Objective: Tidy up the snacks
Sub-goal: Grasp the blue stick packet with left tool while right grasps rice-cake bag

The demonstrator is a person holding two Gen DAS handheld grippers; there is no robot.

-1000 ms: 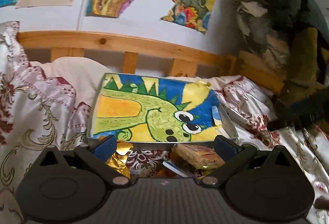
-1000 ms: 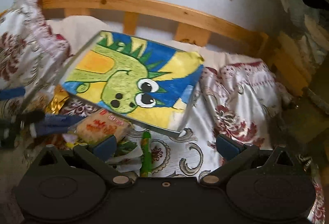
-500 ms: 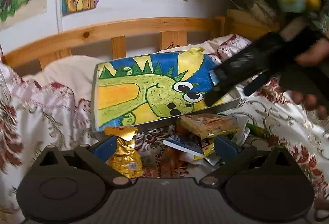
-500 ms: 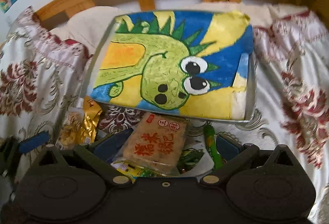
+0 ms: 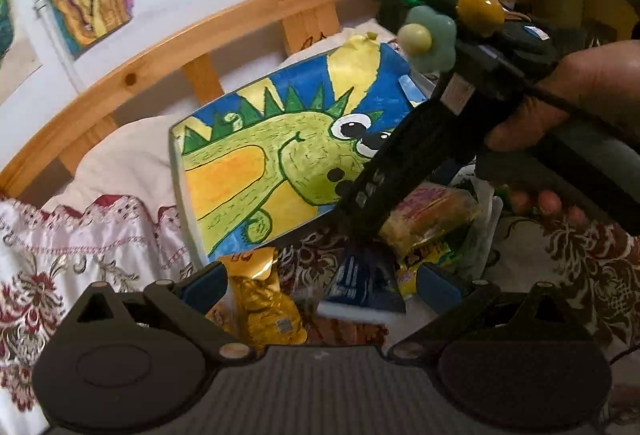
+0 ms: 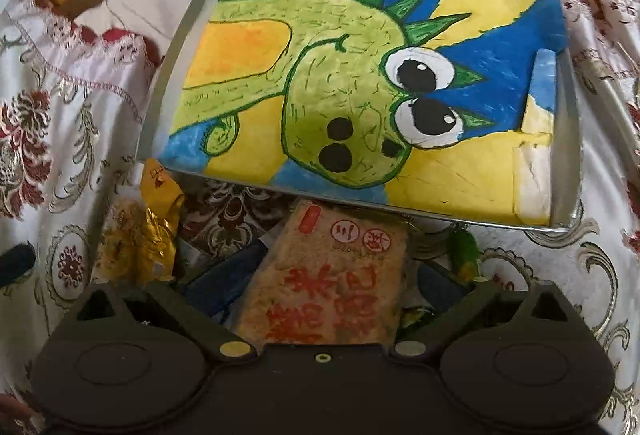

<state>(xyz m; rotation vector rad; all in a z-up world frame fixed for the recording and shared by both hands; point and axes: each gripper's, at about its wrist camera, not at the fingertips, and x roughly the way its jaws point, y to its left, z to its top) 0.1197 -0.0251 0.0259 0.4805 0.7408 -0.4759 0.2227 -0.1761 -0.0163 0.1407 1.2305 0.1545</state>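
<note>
- Tray (image 6: 566, 83) is sitting far on the bed, holding only a dinosaur drawing (image 6: 340, 75).
- Right gripper (image 6: 326, 287) is closing around the rice cracker pack (image 6: 328, 275), not pinching yet.
- Left gripper (image 5: 320, 285) is gaping wide above the gold packet (image 5: 266, 305), near-left of the tray.

tray (image 6: 154, 103): thin grey metal rim, dull sheen
tray lining (image 6: 340, 75): paper, matt, coloured in crayon-like strokes, creased at one corner
bedspread (image 6: 60, 123): glossy satin-like cloth with woven floral pattern
bed frame (image 5: 168, 63): pale wood, smooth, knots showing
gold packet (image 5: 268, 309): shiny crinkled foil
rice cracker pack (image 6: 328, 275): clear glossy plastic over a rough, grainy cake
right tool (image 6: 322, 291): matt black plastic
</note>
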